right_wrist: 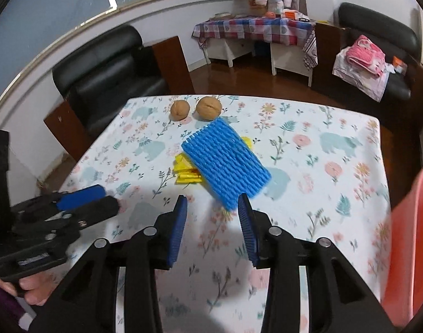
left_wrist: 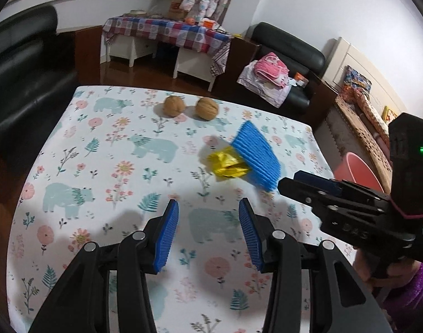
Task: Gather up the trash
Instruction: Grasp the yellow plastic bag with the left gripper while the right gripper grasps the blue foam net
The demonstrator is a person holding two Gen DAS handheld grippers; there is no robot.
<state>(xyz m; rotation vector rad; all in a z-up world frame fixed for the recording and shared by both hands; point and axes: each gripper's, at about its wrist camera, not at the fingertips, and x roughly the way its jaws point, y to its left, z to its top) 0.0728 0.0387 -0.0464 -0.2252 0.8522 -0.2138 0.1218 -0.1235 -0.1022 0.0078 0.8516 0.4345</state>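
Blue ribbed pads line the fingers of the left gripper (left_wrist: 208,233), which stand apart over the flowered cloth with nothing between them. On the right gripper (right_wrist: 212,229) the fingers are also apart and empty; the near corner of the blue foam net (right_wrist: 225,161) reaches down close to their tips but does not sit between the pads.

That foam net lies flat near the middle of the surface (right_wrist: 336,166), which is spread with a white cloth printed with pale bears, leaves and pink flowers. A crumpled yellow wrapper (right_wrist: 186,173) lies partly under the net's left edge, with a small yellow bit showing past its far edge. Farther back, near the far edge of the surface, two walnuts (left_wrist: 190,106) sit side by side, close but apart, well clear of the net.

From the left wrist view the right gripper comes in from the right, its tips just beside the net's near corner, and a green light glows on its body. Some raised letters on that body are too blurred to read. A pink bin (right_wrist: 408,238) stands beyond the right edge of the surface. No writing shows on the wrapper or net.
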